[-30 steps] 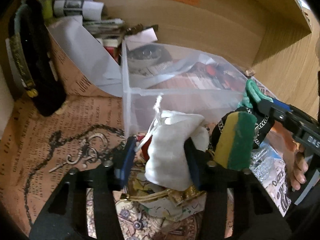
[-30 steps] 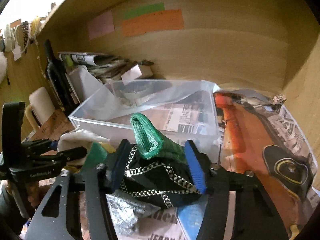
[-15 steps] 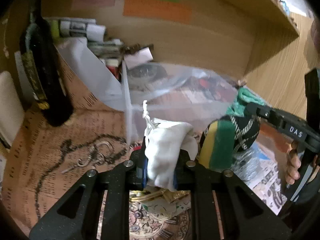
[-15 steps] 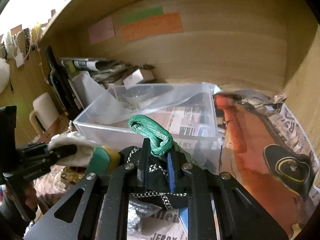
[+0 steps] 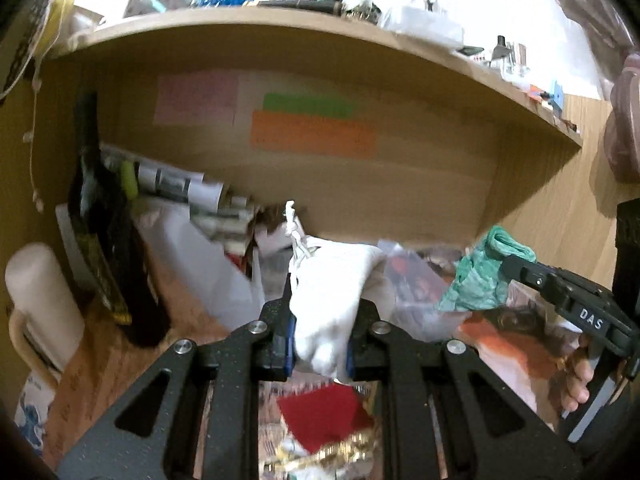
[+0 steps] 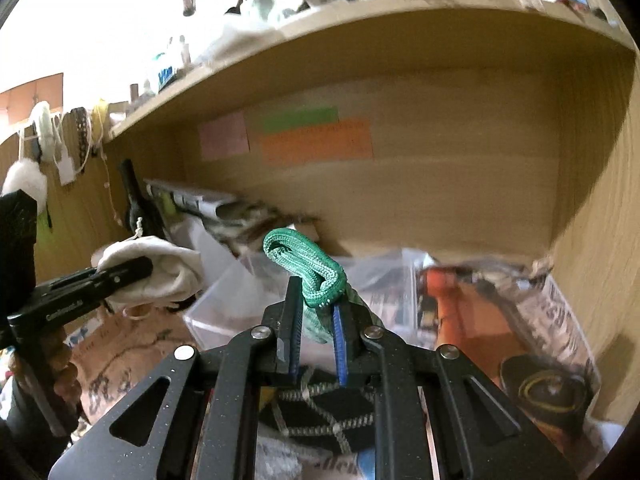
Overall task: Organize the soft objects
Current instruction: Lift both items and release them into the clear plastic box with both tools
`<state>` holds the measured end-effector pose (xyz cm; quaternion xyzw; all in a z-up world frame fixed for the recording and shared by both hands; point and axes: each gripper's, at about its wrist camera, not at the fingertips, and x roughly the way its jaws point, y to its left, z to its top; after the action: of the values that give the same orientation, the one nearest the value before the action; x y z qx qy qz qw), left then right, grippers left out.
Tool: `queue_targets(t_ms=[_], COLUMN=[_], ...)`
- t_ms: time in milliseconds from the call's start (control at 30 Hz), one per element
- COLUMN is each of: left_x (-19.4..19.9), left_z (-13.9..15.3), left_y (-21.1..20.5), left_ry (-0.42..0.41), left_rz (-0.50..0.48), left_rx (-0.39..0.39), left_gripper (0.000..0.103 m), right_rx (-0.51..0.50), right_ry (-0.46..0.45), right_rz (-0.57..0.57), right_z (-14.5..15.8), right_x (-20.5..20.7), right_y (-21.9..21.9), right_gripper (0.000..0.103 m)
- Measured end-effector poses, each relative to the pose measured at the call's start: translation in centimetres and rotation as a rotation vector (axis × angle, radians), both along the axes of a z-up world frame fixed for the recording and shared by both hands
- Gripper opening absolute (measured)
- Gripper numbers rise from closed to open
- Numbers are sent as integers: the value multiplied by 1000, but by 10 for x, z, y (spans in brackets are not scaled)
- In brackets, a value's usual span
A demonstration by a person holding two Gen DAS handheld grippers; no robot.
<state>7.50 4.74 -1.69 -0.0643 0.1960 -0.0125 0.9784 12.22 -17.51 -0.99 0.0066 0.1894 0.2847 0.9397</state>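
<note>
My left gripper [image 5: 319,320] is shut on a white drawstring pouch [image 5: 332,292] and holds it up in the air; the pouch also shows in the right wrist view [image 6: 156,272]. My right gripper [image 6: 316,320] is shut on a green knitted cloth [image 6: 308,268], also lifted, and seen at the right of the left wrist view [image 5: 484,276]. A clear plastic box [image 6: 248,284] lies below and beyond both grippers. A black pouch with chain pattern [image 6: 320,412] lies under the right gripper. A red cloth [image 5: 324,416] lies under the left gripper.
A dark bottle [image 5: 108,240] stands at the left by the wooden back wall, next to a white mug [image 5: 36,304]. Rolled papers and clutter [image 5: 180,188] are behind the box. A wooden shelf [image 5: 320,40] hangs overhead. Printed paper covers the desk [image 6: 500,320].
Both grippers closed on their items and rose, tilting upward; the white pouch and the green cloth left the pile. The sponge and the black pouch stayed below.
</note>
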Motion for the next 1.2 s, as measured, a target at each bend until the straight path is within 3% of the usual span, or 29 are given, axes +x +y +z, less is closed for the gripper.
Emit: queue_targets(t_ms=[200, 567, 867, 967, 1067, 1200], left_x=[38, 122, 134, 134, 130, 117], left_z=[1, -55, -70, -69, -66, -53], left_y=[-6, -20, -33, -31, -28, -25], left_ry=[43, 308, 347, 344, 326, 286], left_rz=[-26, -81, -99, -99, -97, -92], left_rx=[7, 31, 69, 66, 50, 38], left_gripper=[18, 18, 18, 29, 44, 52], right_rx=[-10, -88, -155, -166, -165, -163], right_ry=[4, 151, 230, 245, 235, 193], right_rz=[-3, -17, -25, -21, -25, -38], right_z=[3, -36, -60, -63, -60, -52], right_x=[19, 68, 86, 88, 85, 76], right_y=[10, 29, 39, 41, 42, 41], right_gripper=[12, 12, 13, 25, 45, 64])
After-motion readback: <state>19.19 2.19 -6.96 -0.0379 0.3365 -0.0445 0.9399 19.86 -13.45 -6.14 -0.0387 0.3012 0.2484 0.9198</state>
